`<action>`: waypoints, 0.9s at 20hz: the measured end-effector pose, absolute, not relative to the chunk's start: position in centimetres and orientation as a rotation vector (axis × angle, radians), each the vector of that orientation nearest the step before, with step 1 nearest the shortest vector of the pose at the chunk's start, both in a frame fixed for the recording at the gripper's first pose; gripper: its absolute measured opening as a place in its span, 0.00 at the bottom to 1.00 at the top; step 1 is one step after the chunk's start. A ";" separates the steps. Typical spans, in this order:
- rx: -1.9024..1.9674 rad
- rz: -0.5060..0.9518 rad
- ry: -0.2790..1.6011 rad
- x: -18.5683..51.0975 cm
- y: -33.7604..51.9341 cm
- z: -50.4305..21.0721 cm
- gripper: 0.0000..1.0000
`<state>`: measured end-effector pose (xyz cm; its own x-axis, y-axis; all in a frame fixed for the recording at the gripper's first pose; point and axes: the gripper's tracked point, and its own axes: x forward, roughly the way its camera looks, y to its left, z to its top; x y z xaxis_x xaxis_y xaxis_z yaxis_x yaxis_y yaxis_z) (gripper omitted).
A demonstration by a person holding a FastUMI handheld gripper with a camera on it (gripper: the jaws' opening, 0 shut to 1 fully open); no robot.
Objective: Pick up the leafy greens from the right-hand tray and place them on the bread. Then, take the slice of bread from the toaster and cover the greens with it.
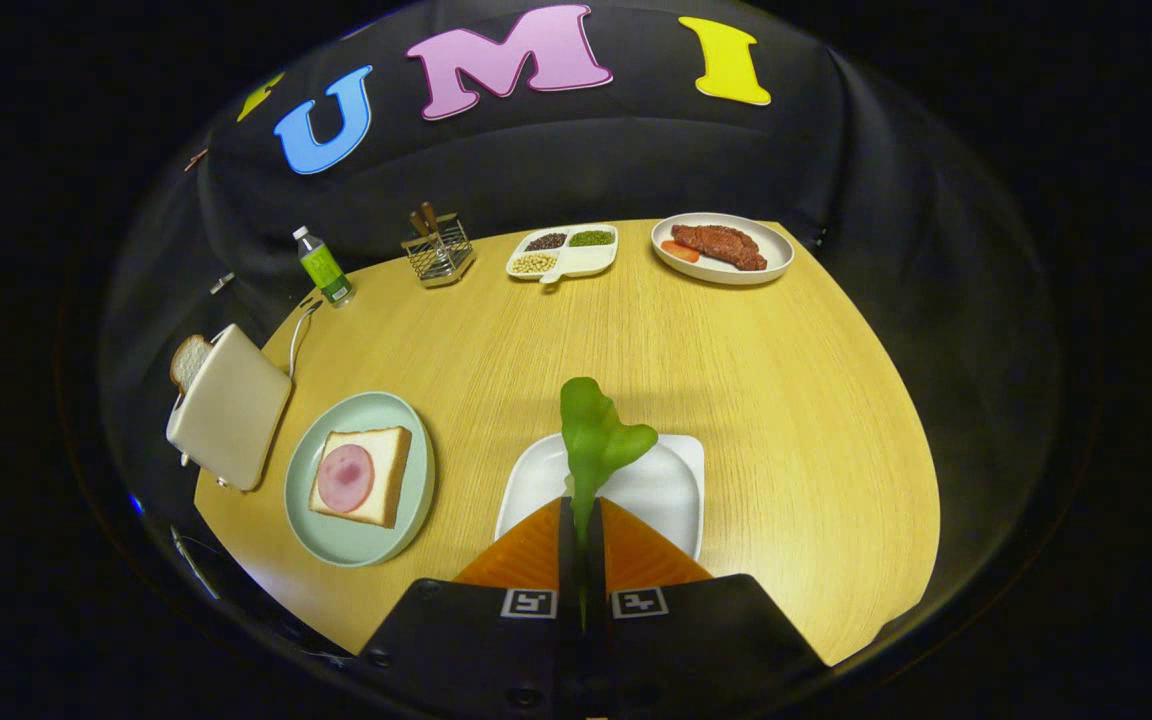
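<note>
My gripper is shut on the stem of the leafy greens, and the leaf stands up ahead of the fingertips, above the white square tray. To the left of the fingers a pale green plate carries a slice of bread topped with a round of ham. Further left stands the cream toaster, with a second slice of bread poking out of its slot.
Across the wooden table stand a green-labelled bottle, a wire cutlery holder, a divided dish of beans and a plate with meat. The toaster's white cable runs toward the bottle.
</note>
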<state>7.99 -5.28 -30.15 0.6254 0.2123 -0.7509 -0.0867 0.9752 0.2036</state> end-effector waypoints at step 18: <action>0.122 0.322 0.782 8.0 11.4 -21.5 0.05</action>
